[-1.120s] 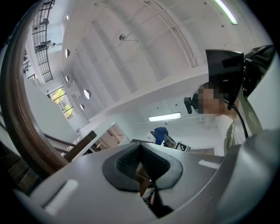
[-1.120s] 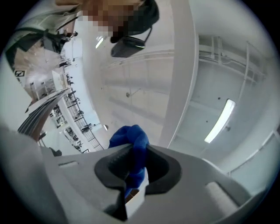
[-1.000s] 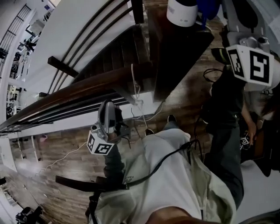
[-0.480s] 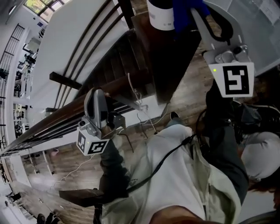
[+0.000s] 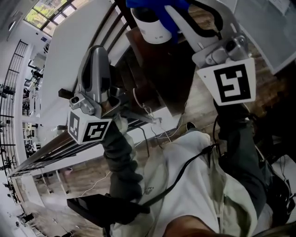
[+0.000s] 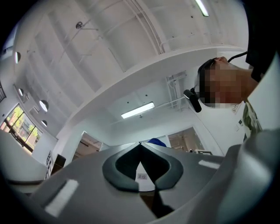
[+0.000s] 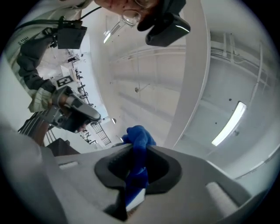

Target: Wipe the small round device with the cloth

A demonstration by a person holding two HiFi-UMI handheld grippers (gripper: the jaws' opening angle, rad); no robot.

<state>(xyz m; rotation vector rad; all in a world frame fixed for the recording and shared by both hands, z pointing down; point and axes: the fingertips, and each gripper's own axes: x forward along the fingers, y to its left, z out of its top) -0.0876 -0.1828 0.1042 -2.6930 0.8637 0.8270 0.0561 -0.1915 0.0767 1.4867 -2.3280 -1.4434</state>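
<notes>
In the head view a white round device (image 5: 151,27) with a dark band stands on a dark wooden stand (image 5: 159,69) at the top. My right gripper (image 5: 172,7) is shut on a blue cloth (image 5: 150,3), which it holds over the device's top; whether they touch is cut off by the frame edge. The right gripper view shows the cloth (image 7: 138,144) pinched between that gripper's (image 7: 137,151) jaws. My left gripper (image 5: 96,50) is raised left of the stand. Its jaws meet with nothing between them in the left gripper view (image 6: 141,145).
Dark wooden rails (image 5: 55,141) run along a white wall on the left. White cables (image 5: 150,121) hang below the stand over a wooden floor (image 5: 83,178). The person's pale vest (image 5: 194,185) fills the lower middle.
Both grippers have risen in the head view. The right one has carried the blue cloth left to the top of the white device. The left gripper has come nearer the stand.
</notes>
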